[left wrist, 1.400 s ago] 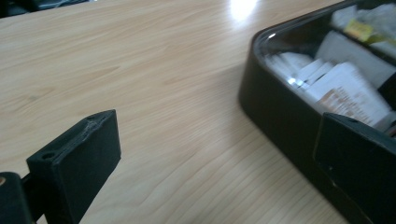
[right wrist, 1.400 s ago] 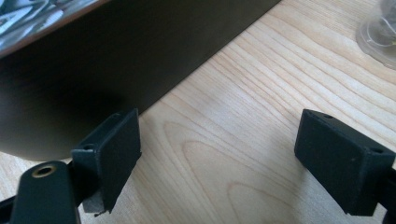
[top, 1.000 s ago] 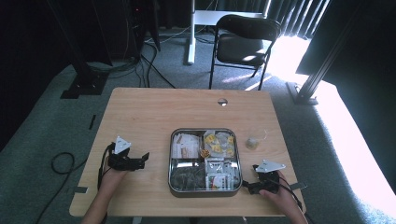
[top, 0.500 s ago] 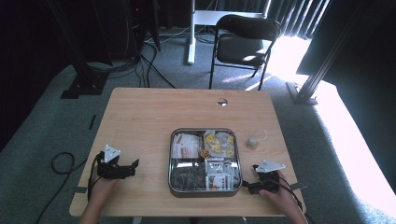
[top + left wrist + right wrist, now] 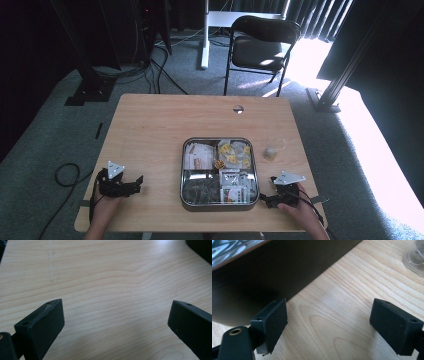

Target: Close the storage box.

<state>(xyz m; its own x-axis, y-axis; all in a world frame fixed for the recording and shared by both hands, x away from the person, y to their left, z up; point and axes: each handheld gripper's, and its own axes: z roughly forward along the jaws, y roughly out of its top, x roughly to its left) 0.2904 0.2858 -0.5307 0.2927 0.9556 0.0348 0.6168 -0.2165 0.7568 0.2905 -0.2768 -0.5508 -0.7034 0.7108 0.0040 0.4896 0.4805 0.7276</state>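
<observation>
A square metal tin (image 5: 219, 204) divided into compartments sits at the table's front middle; it holds tea packets, yellow-wrapped sachets (image 5: 234, 151) and dark packets. A loose tea bag (image 5: 271, 153) with its string lies on the wood just right of the tin. My left gripper (image 5: 137, 183) rests near the front left edge, jaws wide apart over bare wood (image 5: 112, 302), with nothing between them. Close to the tin's front right corner, my right gripper (image 5: 265, 199) is open and empty; the tin's dark wall (image 5: 287, 267) stands just beyond its left jaw.
A round cable hole (image 5: 238, 109) sits at the table's far edge. Beyond the table stand a black chair (image 5: 262, 45) and a white desk leg (image 5: 205, 35). Cables trail on the carpet at left. A clear pouch (image 5: 415, 256) lies ahead of the right gripper.
My left gripper has pulled back towards the front left edge of the table, away from the tin. The right gripper has stayed put.
</observation>
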